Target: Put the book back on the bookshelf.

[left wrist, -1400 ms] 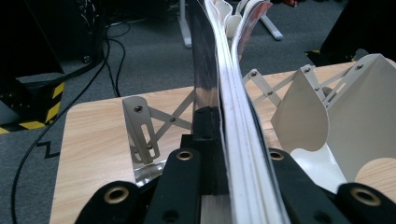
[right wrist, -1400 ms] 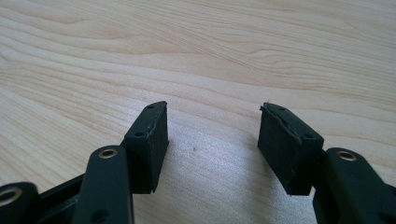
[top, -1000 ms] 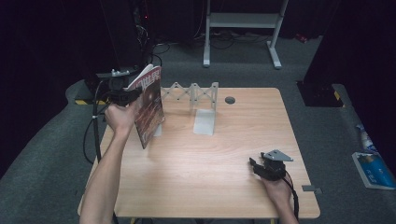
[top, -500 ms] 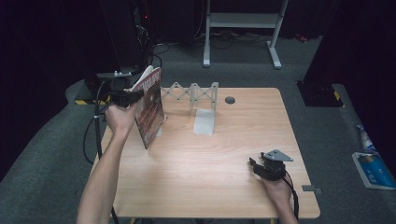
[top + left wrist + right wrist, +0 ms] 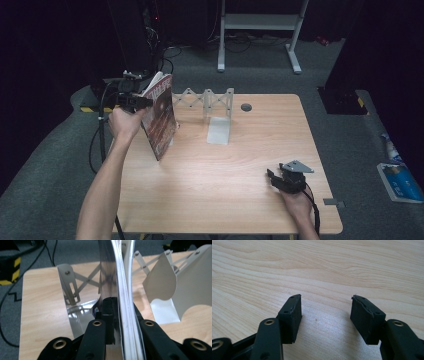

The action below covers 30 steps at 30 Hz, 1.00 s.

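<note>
A thin red-covered magazine (image 5: 160, 116) stands on edge, tilted, at the table's left side, its lower corner near the wood. My left gripper (image 5: 145, 103) is shut on its top edge. In the left gripper view the magazine (image 5: 122, 290) runs up between the black jaws, pages edge-on. A white expandable metal file rack (image 5: 212, 102) stands at the back of the table, with dividers (image 5: 161, 277) right beside the magazine. My right gripper (image 5: 274, 178) rests low over the front right of the table, open and holding nothing (image 5: 325, 315).
The wooden table (image 5: 225, 180) has a round cable hole (image 5: 246, 107) near the back right. Cables (image 5: 100, 135) hang off the left edge. A white stand (image 5: 260, 30) is on the grey floor behind; a blue packet (image 5: 400, 182) lies on the floor to the right.
The left gripper has carried the magazine slightly toward the rack and held it more upright. The right gripper has not moved.
</note>
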Available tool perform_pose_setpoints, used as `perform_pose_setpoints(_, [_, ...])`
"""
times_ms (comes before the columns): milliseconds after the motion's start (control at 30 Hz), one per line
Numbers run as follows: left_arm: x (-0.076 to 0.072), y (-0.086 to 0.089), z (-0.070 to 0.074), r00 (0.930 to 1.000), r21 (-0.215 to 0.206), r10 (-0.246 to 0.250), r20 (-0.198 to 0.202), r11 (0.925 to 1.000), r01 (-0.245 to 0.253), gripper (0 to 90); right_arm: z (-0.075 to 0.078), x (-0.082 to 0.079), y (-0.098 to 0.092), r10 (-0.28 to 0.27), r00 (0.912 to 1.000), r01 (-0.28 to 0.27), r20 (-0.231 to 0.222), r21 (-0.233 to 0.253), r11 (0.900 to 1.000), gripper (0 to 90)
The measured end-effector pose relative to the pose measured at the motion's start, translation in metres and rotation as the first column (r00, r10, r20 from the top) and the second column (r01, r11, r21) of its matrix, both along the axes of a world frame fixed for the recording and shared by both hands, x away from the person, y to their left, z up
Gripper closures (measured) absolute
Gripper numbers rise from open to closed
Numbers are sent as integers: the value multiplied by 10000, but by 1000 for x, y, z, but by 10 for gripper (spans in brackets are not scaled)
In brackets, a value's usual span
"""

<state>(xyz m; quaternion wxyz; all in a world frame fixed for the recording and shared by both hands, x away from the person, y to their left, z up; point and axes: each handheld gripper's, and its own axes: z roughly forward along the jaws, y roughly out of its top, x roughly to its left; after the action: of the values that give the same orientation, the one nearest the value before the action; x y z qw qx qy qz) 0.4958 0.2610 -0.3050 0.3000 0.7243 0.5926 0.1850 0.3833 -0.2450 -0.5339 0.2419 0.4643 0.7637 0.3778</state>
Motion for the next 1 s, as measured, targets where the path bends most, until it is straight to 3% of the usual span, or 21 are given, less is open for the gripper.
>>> perform_pose_setpoints(100, [-1, 0, 1, 9996, 64, -45, -284, 10000, 47, 820, 0, 0, 0, 2, 10000, -2, 1, 0, 10000, 421])
perform_pose_setpoints(200, [-1, 1, 1, 9997, 145, -47, -227, 9999, 50, 829, 0, 0, 0, 0, 10000, 0, -3, 3, 10000, 421])
perform_pose_setpoints(400, [-4, 3, -1, 9994, -145, 100, 337, 9998, -95, 836, 0, 0, 0, -4, 10000, 4, -5, 7, 10000, 421])
perform_pose_setpoints(433, [-4, 4, -1, 9990, 25, 40, 452, 10000, -42, 838, 0, 0, 0, 7, 10000, -7, 3, -2, 10000, 421])
perform_pose_setpoints(700, [-5, -1, -1, 9953, 108, 120, 960, 9999, -131, 839, 0, 0, 0, -3, 10000, 3, -23, 2, 10000, 420])
perform_pose_setpoints(1000, [-7, -2, -7, 9840, -249, 511, 1709, 9986, -475, 839, 0, 0, 0, 3, 10000, -3, -8, 5, 10000, 419])
